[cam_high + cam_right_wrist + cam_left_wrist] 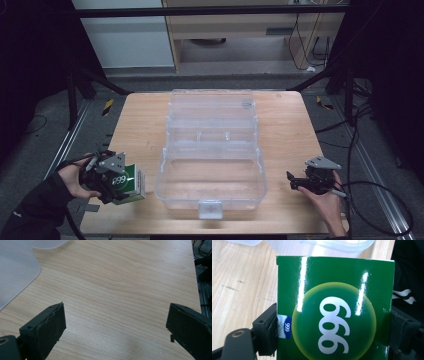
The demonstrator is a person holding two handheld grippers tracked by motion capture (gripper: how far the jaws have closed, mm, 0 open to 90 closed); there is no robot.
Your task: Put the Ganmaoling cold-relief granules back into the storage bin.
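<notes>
A person's left gripper (122,186) clamps a green "999" carton (334,310) by its two sides near the front-left corner of a wooden table (135,130), just beside an open clear plastic storage box (211,165) whose tiered trays stand unfolded at the table's centre. The right gripper (115,322) hangs with its jaws spread wide over bare wood to the box's right, holding nothing. With the carton gripped but outside the box, whose bottom compartment looks empty, the pick-up appears done, while carrying it over the rim and releasing it inside remains ahead.
</notes>
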